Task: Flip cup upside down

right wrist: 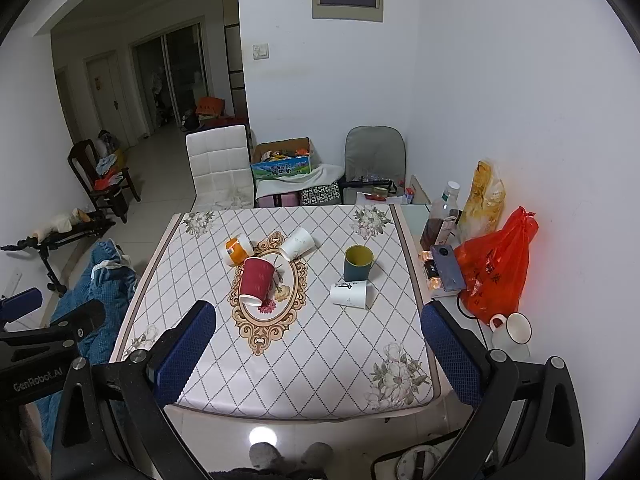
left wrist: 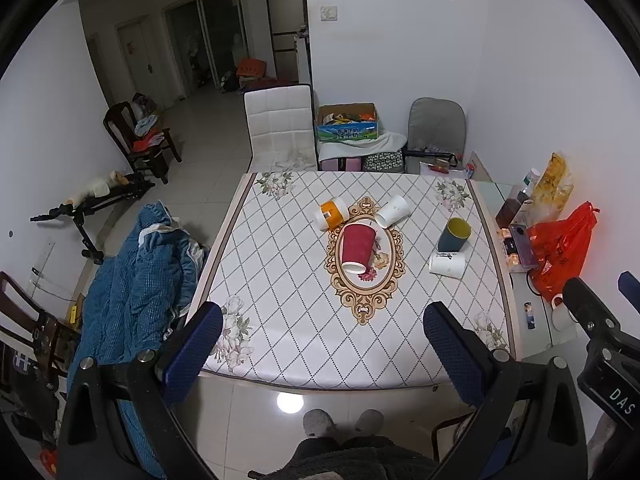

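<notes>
A: What do we have on the table (left wrist: 280,320)?

B: We see five cups on the patterned cloth. The red ribbed cup (left wrist: 357,249) lies on its side across the gold oval medallion (left wrist: 366,280) in the middle, its white-rimmed mouth pointing toward us. Just behind it, an orange-and-white cup (left wrist: 331,213) lies on its side to the left, and a plain white cup (left wrist: 393,211) lies tipped to the right.

A: And over on the right?

B: We find the dark teal cup with the yellow inside (left wrist: 454,234) standing upright, mouth up. Just in front of it another white cup (left wrist: 447,265) lies on its side; from the right wrist view the two look nearly touching, though we cannot tell for sure.

A: How do our grippers stand?

B: Our left gripper (left wrist: 322,346) is spread wide and holds nothing; it hangs over the near edge of the table, well apart from every cup. Our right gripper (right wrist: 318,342) is likewise spread wide and empty, also at the near edge.

A: Anything else around?

B: We see a red plastic bag (right wrist: 494,268) and a white mug (right wrist: 514,330) on the side surface to the right, a white chair (left wrist: 280,124) beyond the far edge, and a blue quilt (left wrist: 136,272) at the left.
</notes>
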Demonstrator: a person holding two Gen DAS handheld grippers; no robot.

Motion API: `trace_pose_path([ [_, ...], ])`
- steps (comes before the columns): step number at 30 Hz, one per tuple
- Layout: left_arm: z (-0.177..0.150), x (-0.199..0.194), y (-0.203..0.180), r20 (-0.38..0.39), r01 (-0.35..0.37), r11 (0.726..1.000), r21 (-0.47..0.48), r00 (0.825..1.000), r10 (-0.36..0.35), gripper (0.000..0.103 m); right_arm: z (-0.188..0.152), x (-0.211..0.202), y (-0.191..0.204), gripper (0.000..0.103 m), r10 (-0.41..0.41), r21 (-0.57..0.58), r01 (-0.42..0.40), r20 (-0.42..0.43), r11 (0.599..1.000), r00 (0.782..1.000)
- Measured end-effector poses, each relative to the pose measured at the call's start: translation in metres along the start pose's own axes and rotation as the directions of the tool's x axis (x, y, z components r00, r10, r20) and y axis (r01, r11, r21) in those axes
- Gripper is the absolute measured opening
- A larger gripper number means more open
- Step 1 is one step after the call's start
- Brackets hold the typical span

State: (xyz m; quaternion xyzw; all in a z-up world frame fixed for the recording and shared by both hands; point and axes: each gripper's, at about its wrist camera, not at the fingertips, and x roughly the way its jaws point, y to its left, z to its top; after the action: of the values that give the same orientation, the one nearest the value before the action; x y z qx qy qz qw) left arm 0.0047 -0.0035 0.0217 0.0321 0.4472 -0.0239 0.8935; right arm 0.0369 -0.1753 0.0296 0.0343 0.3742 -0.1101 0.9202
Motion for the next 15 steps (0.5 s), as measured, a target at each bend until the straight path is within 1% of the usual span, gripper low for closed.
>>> trace_pose_path([
  [1,0.0,0.0,-0.001,0.0,0.001,1.0,0.001,1.0,-0.001,0.103,0.001,0.0,0.002,0.103,0.001,0.001,-0.001,0.001,1.0,1.0],
  [2,0.001,-0.001,-0.002,0.001,0.002,1.0,0.001,1.0,-0.002,0.103,0.003,-0.001,-0.007,0.103,0.007,0.004,-0.007,-0.003,1.0,1.0],
  [9,0.0,-0.001,-0.004,0.005,0.005,1.0,0.001,1.0,-0.005,0.103,0.006,-0.003,0.0,0.103,0.013,0.005,-0.013,0.0,1.0,1.0],
  [10,0.0,-0.001,-0.003,0.006,0.006,1.0,0.001,1.0,-0.006,0.103,0.005,-0.002,-0.007,0.103,0.01,0.005,-0.01,-0.003,1.0,1.0],
  [13,0.0,-0.001,-0.004,0.007,0.006,1.0,0.001,1.0,-0.006,0.103,0.006,-0.003,-0.004,0.103,0.011,0.0,-0.011,-0.004,1.0,1.0],
  [15,0.001,-0.001,-0.006,0.009,0.008,1.0,0.002,1.0,-0.008,0.103,0.008,-0.003,-0.008,0.103,0.017,0.005,-0.017,-0.006,1.0,1.0],
])
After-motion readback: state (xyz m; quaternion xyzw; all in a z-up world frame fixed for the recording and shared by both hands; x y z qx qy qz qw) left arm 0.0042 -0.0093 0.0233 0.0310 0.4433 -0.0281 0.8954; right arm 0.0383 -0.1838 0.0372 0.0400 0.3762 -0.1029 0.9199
